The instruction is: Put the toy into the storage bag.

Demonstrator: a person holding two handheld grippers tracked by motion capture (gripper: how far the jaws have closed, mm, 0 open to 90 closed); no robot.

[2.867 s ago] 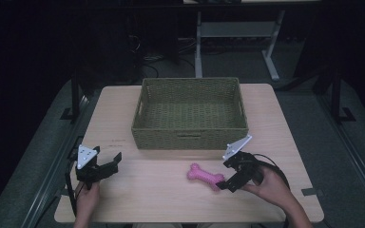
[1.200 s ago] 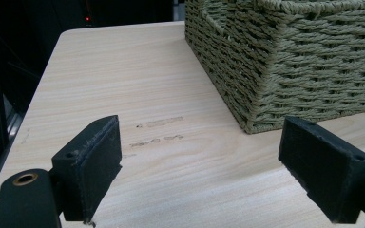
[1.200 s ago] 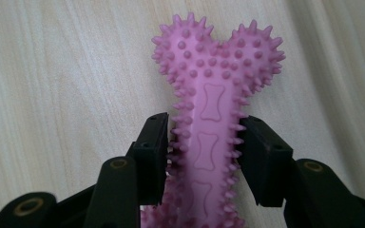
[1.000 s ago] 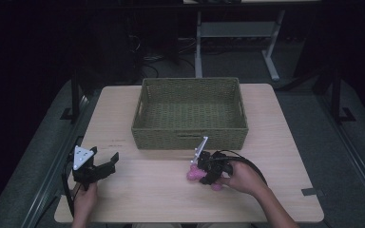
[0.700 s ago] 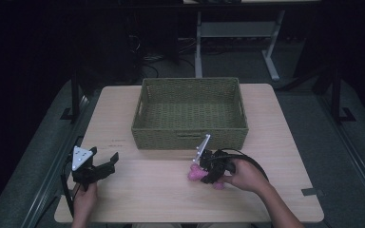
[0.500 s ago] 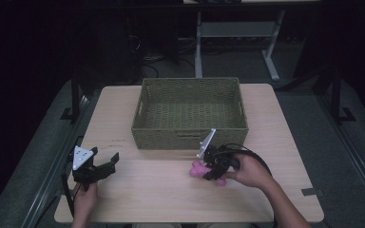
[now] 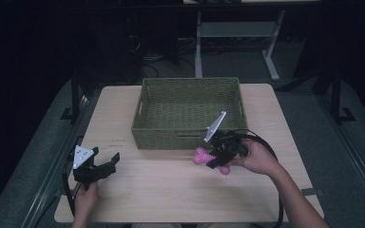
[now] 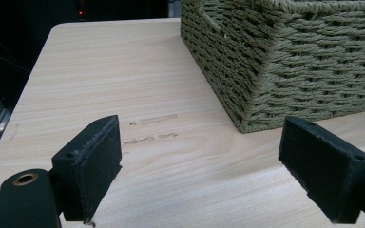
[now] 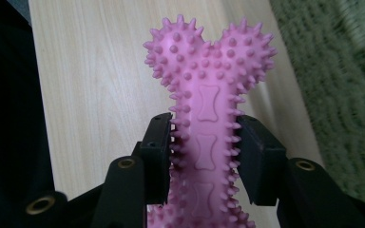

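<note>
A pink spiky bone-shaped toy [image 7: 203,157] hangs above the table just in front of the woven green basket [image 7: 190,137]. My right gripper [image 7: 214,160] is shut on the toy's shaft. In the right gripper view the toy [image 9: 208,118] stands between the two black pads [image 9: 158,154], with its knobbed end pointing away from me and the basket [image 9: 342,85] at the right. My left gripper [image 7: 100,167] rests near the table's front left corner, open. Nothing lies between its pads [image 8: 92,164] in the left gripper view, and the basket's corner [image 8: 285,57] shows ahead at the right.
The light wooden table [image 7: 123,114] has bare room left of the basket and along its front. The floor around it is dark. A metal stand [image 7: 228,33] is behind the table. A black cable [image 7: 261,142] loops from the right gripper over the hand.
My right gripper has lifted the pink toy off the table and carried it up toward the basket's front wall. The left gripper has stayed in place.
</note>
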